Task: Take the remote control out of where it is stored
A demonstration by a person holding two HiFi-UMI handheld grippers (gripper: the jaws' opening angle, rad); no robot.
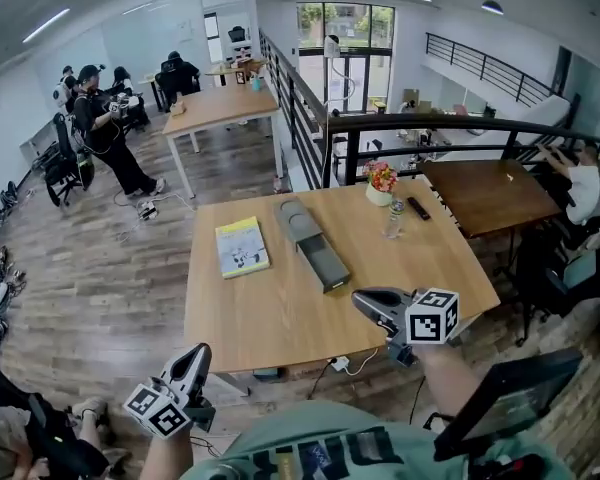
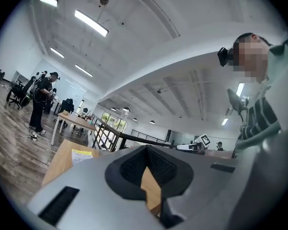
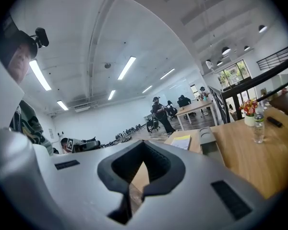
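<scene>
- The left gripper [image 1: 201, 352] is nearest. It hangs low, off the near left corner of the table [image 1: 270, 318]. Its jaws are pressed together and nothing is in them.
- The right gripper [image 1: 363, 300] is over the near right part of the table. Its jaws are also pressed together with nothing in them. I think both are closed because there is nothing to carry right now.
- That makes two grippers, and both are empty.
- In the middle of the table is one long gray box [image 1: 295, 218]. Its one drawer [image 1: 325, 263] is pulled out toward the person, which makes it easy to reach into. The drawer looks dark inside and I see nothing in it.
- Just left of the box lies one yellow book [image 1: 242, 246], flat on the table and out of the way.
- Farther back stands one clear bottle [image 1: 394, 220], upright.
- Just beside the bottle, on its right, lies one small black bar. I think it is the remote control [image 1: 418, 208]. It lies flat on the bare table, well apart from the drawer, so it looks already out of its box.
- Behind the bottle is one flower pot [image 1: 380, 180], near the far edge.
- Far off across the room, a person [image 1: 105, 128] stands by other tables.
</scene>
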